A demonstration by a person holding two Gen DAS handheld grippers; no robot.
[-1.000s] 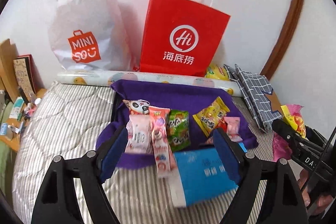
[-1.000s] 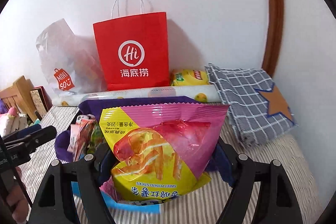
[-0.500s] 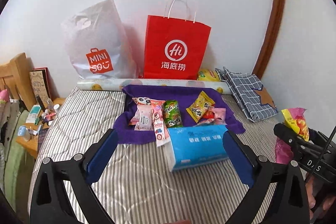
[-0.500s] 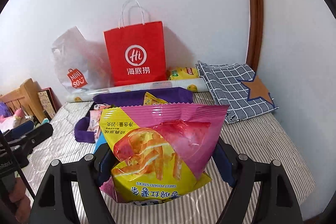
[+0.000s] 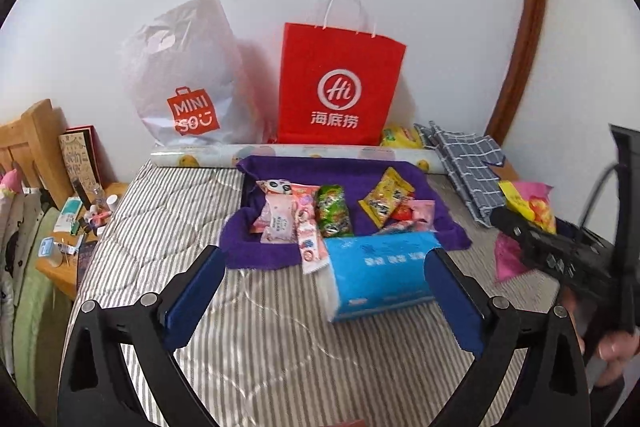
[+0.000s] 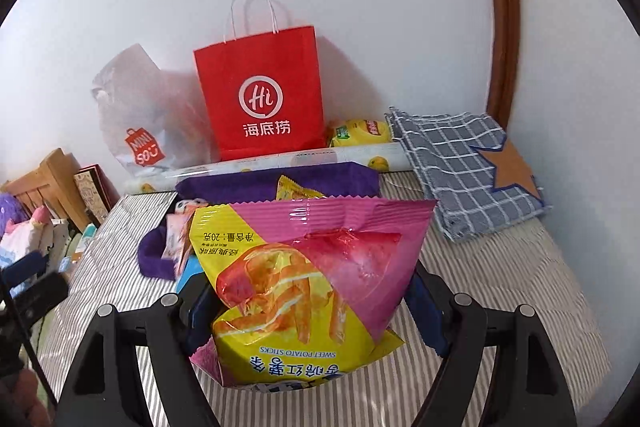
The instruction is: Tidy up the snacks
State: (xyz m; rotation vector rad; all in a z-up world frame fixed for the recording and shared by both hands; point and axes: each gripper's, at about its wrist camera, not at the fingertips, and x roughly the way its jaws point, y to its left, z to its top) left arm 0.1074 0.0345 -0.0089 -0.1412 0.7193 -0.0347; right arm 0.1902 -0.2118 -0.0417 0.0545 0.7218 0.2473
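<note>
The left tool (image 5: 320,283) is wide open with nothing in it, tipped down over the bed (image 5: 280,339). The right tool (image 6: 304,307) squeezes a snack bag (image 6: 304,291) between both fingers, also above the bed.

left gripper (image 5: 320,287): black forked arms, blue pads inside, round silver screws
right gripper (image 6: 308,311): same black frame, blue pads, silver screws
cable: thin, black, behind each gripper

Home bedroom – striped mattress (image 5: 168,227), wooden headboard (image 5: 32,143), cluttered nightstand (image 5: 76,227)
</note>
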